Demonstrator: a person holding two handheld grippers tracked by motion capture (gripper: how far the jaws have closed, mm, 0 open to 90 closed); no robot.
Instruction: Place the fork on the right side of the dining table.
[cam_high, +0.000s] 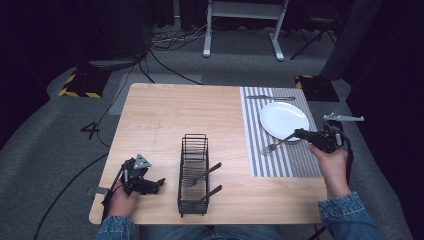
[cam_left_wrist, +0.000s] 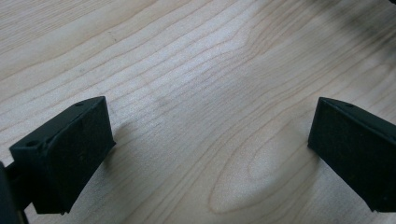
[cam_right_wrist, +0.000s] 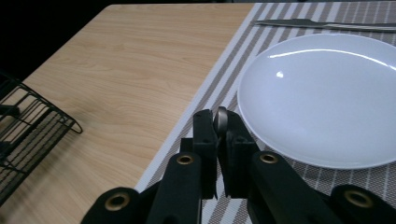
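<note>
My right gripper (cam_high: 300, 134) is shut on the handle of a silver fork (cam_high: 277, 144). The fork slants down to the left, with its tines over the striped placemat (cam_high: 280, 162) just in front of the white plate (cam_high: 283, 120). In the right gripper view the handle's rounded end (cam_right_wrist: 220, 119) sticks up between the closed jaws of that gripper (cam_right_wrist: 219, 128), beside the plate (cam_right_wrist: 322, 93). My left gripper (cam_high: 159, 183) rests low at the table's near left. It stands open (cam_left_wrist: 210, 154), with bare wood between its jaws.
A black wire basket (cam_high: 194, 150) stands at the table's front middle with two utensils (cam_high: 205, 172) leaning in it. Its corner (cam_right_wrist: 28, 135) is at the left of the right gripper view. A knife (cam_high: 270, 97) lies on the placemat beyond the plate.
</note>
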